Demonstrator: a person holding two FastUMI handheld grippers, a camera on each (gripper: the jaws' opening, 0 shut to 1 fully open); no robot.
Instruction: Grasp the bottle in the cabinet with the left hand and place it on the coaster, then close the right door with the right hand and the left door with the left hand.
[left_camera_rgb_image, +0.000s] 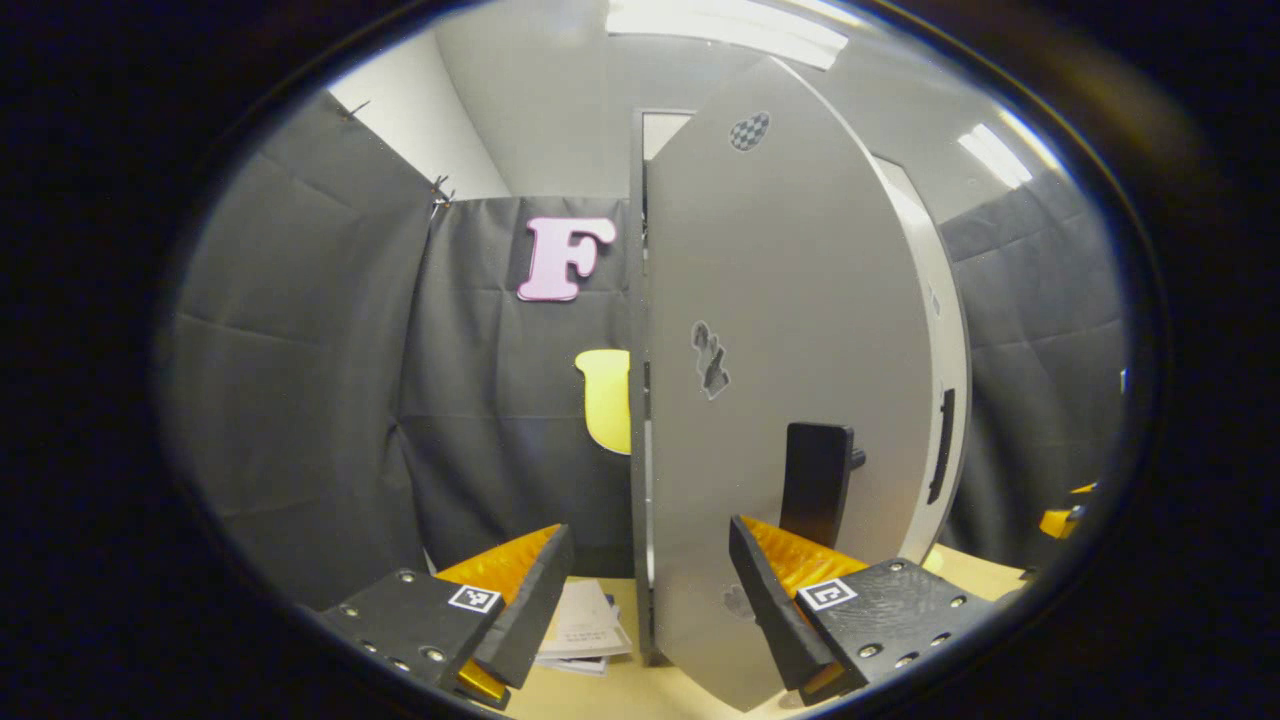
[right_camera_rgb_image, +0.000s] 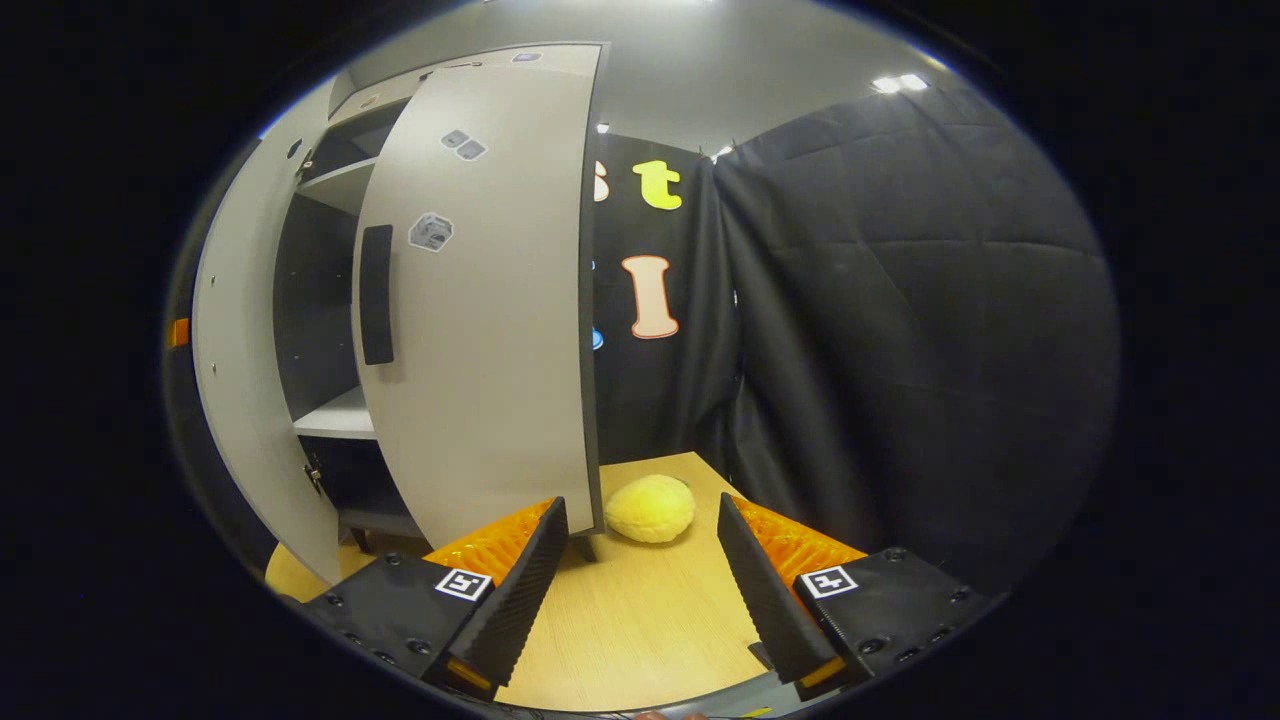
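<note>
Beside the half-open left door (left_camera_rgb_image: 800, 330), we held the left claw (left_camera_rgb_image: 640, 600) wide open and empty, like the right claw (right_camera_rgb_image: 640, 590) near the right door (right_camera_rgb_image: 490, 300), and feared pinching a finger; the bottle was not visible to us.

You have one cabinet (right_camera_rgb_image: 255, 330) in the right gripper view, with two doors: a left door (right_camera_rgb_image: 235, 400) and a right door (right_camera_rgb_image: 490, 300), each open. Between them you can count two shelves (right_camera_rgb_image: 340, 415). Right of the cabinet, one yellow lump (right_camera_rgb_image: 650, 508) lies on the tabletop (right_camera_rgb_image: 640, 620). In the left gripper view, one paper stack (left_camera_rgb_image: 585, 625) lies left of the door (left_camera_rgb_image: 790, 330), which carries one handle (left_camera_rgb_image: 817, 483).
</note>
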